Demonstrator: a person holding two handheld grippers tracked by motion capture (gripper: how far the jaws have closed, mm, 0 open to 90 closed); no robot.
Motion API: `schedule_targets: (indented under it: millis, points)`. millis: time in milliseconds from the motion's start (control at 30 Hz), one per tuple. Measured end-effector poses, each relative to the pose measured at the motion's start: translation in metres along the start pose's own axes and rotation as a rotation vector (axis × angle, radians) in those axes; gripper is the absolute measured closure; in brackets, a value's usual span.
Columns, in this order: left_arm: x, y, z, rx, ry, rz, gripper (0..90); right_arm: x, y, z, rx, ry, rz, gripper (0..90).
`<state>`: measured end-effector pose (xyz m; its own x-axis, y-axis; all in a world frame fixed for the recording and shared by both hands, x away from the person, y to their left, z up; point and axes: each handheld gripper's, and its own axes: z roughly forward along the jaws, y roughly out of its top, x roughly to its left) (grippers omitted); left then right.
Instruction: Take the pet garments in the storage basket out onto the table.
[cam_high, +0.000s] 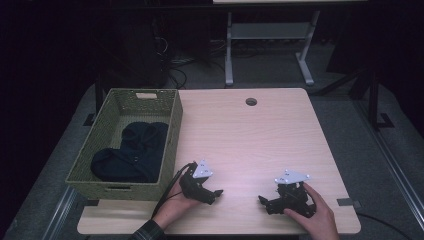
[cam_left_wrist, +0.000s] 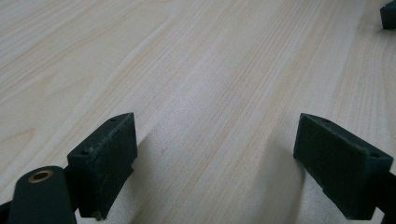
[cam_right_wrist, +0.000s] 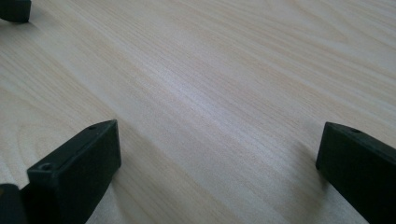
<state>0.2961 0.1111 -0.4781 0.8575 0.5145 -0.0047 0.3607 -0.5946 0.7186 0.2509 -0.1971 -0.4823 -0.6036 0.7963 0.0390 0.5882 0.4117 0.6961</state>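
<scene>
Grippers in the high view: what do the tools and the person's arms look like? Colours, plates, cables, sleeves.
Both tools are black. The left tool and the right tool each carry a grey three-cornered plate on top. A black cable trails from the left one toward the table edge. Up close, the jaws are blocky black pads with small screw holes. The left arm wears a dark plaid sleeve.

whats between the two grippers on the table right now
Nothing: in the high view, bare wooden table lies between the left gripper and the right gripper. Both gripper views show plain tabletop between open jaws.
</scene>
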Motion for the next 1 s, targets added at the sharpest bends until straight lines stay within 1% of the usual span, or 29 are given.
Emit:
schedule_targets:
  millis: [167, 233, 333, 467, 633, 800, 1000]
  points:
    - [0.0001, 0.0001, -0.0001, 0.001, 0.002, -0.003, 12.8, 0.0000, 0.0000, 0.0000, 0.000, 0.000, 0.000, 0.0]
    - [0.0003, 0.0007, -0.0005, 0.009, 0.005, -0.004, 12.8, 0.0001, 0.0001, 0.0000, 0.000, 0.001, 0.002, 0.0]
    - [0.0013, 0.0018, -0.0013, 0.019, 0.008, -0.013, 13.2, 0.0001, 0.0001, 0.0001, -0.001, 0.001, 0.003, 0.0]
    - [0.0017, 0.0021, -0.0016, 0.017, 0.004, -0.023, 13.5, 0.0001, 0.0001, 0.0001, -0.001, 0.001, 0.002, 0.0]
    - [0.0025, 0.0035, -0.0038, 0.004, -0.002, -0.038, 13.5, 0.0001, 0.0001, 0.0001, -0.001, 0.001, 0.003, 0.0]
    - [0.0036, 0.0057, -0.0035, 0.007, -0.004, -0.029, 13.5, 0.0001, 0.0001, 0.0001, -0.001, 0.001, 0.003, 0.0]
    - [0.0059, 0.0097, -0.0064, -0.014, -0.003, -0.040, 13.5, 0.0000, 0.0000, 0.0000, 0.000, 0.001, 0.000, 0.0]
